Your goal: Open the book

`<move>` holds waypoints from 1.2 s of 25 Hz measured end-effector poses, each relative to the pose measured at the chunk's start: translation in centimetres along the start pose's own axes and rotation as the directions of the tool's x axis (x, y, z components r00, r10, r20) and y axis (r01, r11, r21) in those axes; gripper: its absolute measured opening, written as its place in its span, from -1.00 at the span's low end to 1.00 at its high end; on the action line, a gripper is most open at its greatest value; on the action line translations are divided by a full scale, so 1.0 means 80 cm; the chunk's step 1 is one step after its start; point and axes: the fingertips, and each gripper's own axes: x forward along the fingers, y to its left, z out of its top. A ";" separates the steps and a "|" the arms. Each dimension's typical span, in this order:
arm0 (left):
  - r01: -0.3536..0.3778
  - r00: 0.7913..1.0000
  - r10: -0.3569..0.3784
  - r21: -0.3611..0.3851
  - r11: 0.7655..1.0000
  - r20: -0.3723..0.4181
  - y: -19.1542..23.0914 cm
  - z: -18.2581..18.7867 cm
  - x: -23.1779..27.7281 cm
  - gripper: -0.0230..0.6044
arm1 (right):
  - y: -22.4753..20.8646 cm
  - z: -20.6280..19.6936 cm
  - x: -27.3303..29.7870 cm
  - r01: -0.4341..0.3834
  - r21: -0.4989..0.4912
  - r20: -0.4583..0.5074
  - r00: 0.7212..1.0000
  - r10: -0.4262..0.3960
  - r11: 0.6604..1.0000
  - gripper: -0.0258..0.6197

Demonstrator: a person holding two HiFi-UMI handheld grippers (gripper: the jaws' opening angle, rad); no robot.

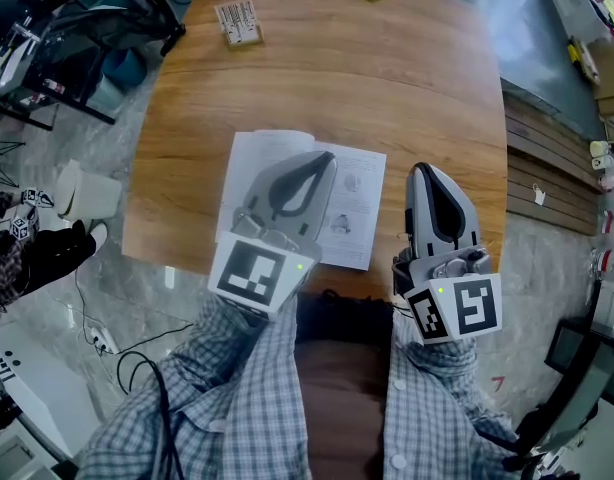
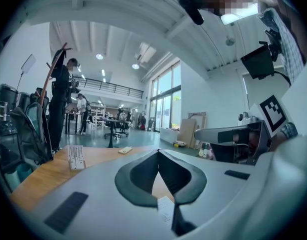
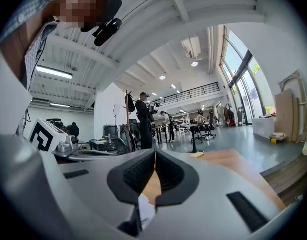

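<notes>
White pages show: the book [image 1: 355, 208] lies open, seemingly flat; left gripper [image 1: 325, 158] and right gripper [image 1: 424, 169] closed on nothing.

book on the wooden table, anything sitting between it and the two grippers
Nothing visible does. The white paper book lies open on the brown wooden table, the left gripper over its pages and the right gripper just off its right edge, both with jaws together.
</notes>
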 end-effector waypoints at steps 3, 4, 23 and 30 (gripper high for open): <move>-0.008 1.000 0.008 -0.001 1.000 0.008 0.000 0.003 -0.001 -0.93 | 0.000 0.001 -0.001 -0.003 0.000 0.001 1.000 0.003 1.000 -0.85; -0.010 1.000 0.010 -0.002 1.000 0.011 0.000 0.003 -0.001 -0.93 | 0.000 0.001 -0.001 -0.004 0.000 0.001 1.000 0.004 1.000 -0.85; -0.025 1.000 0.025 -0.003 1.000 0.004 -0.005 0.001 -0.011 -0.93 | 0.003 -0.002 -0.009 -0.012 0.000 -0.003 1.000 0.012 1.000 -0.86; -0.022 1.000 0.022 0.001 1.000 -0.007 -0.008 -0.004 -0.013 -0.93 | 0.004 -0.006 -0.012 -0.014 0.003 -0.003 1.000 0.014 1.000 -0.86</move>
